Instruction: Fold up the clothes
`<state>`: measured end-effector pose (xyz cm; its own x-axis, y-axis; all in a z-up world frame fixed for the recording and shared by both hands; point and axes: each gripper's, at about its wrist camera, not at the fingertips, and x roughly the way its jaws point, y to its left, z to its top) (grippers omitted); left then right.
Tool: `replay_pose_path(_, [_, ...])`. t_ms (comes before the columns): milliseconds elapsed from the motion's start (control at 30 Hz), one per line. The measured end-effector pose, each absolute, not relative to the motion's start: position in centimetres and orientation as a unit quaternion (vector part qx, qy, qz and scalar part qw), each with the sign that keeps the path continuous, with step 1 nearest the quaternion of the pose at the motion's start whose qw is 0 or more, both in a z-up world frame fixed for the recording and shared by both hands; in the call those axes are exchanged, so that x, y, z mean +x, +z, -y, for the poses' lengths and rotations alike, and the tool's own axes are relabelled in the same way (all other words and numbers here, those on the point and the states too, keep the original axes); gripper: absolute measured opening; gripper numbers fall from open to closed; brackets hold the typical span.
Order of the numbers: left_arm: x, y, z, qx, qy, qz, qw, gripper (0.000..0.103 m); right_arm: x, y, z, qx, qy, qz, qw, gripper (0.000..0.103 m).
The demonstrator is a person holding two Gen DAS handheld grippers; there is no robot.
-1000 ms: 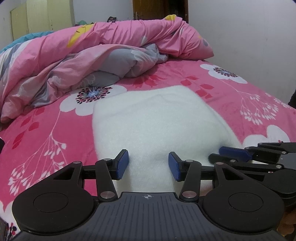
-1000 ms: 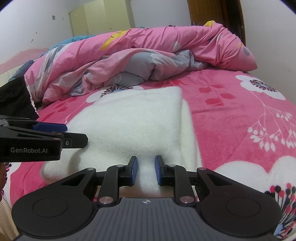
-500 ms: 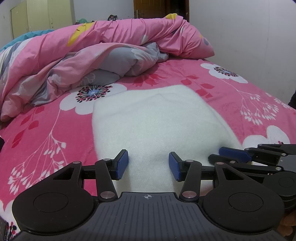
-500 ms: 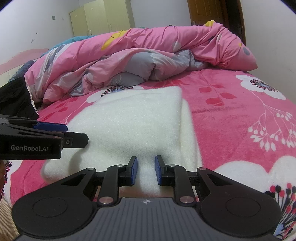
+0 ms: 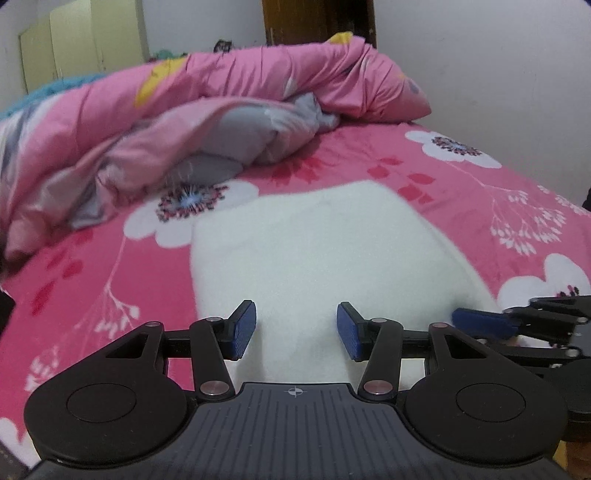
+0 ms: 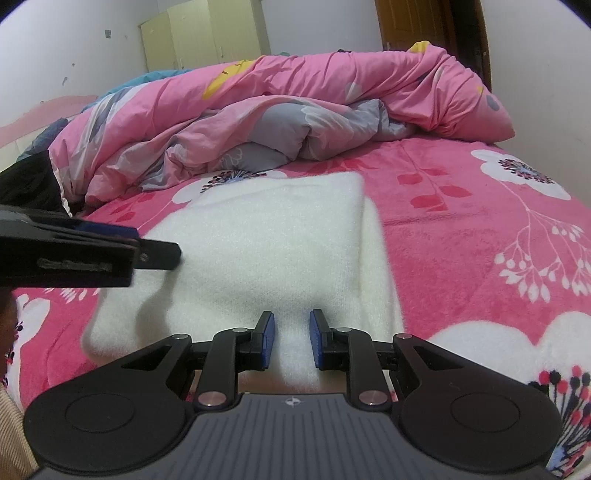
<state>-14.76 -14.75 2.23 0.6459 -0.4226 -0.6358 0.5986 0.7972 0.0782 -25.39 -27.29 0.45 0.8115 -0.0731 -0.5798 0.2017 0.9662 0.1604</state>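
At the far left of the left wrist view a pale yellow wardrobe (image 5: pixel 85 44) is seen against the wall, and a crumpled pink and grey duvet (image 5: pixel 207 122) is heaped across the back of the bed (image 5: pixel 92 266), whose pink flowered cover fills the foreground. A white fleecy garment (image 5: pixel 314 251) is laid flat in the middle of the bed, folded into a rough rectangle, its near edge lying under both grippers. The left gripper (image 5: pixel 295 328) is held over the near left part of the garment with its blue pads standing moderately apart; white cloth is seen between and below them, but the pads are not pressed on it. Further right in the same view the right gripper (image 5: pixel 491 325) is seen side-on, low over the garment's near right corner, and a dark wooden door (image 5: pixel 317 22) is seen behind the duvet.

In the right wrist view the left gripper (image 6: pixel 147 251) enters from the left edge, blurred, above the garment's (image 6: pixel 280 240) left side. A doubled layer is seen along the garment's right edge. The right gripper (image 6: pixel 291 341) is held at the near edge with its jaws narrow, a slim gap being left between the pads; cloth fills that gap in the picture, but whether it is pinched cannot be told. To the right only the flowered bed cover (image 6: pixel 480 240) is seen.
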Motion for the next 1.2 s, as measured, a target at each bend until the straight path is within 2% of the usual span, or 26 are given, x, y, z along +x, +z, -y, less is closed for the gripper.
replay_pose_path(100, [-14.6, 2.1, 14.4, 0.134, -0.289, -0.312, 0.895, 0.05, -25.0, 1.5, 27.8, 0.125, -0.072, -0.308, 0.94, 0.023])
replay_pose_path(367, [-14.1, 2.0, 14.1, 0.119, -0.297, -0.323, 0.891, 0.051, -22.6, 4.6, 28.1, 0.102, -0.077, -0.261, 0.957, 0.023])
replay_pose_path(533, [-13.9, 2.1, 14.0, 0.116, -0.301, -0.326, 0.889, 0.051, -20.5, 2.0, 28.4, 0.088, -0.074, -0.296, 0.948, 0.022])
replay_pose_path(1200, [-13.7, 2.1, 14.0, 0.113, -0.299, -0.331, 0.888, 0.051, -20.7, 1.9, 28.4, 0.083, -0.065, -0.295, 0.95, 0.023])
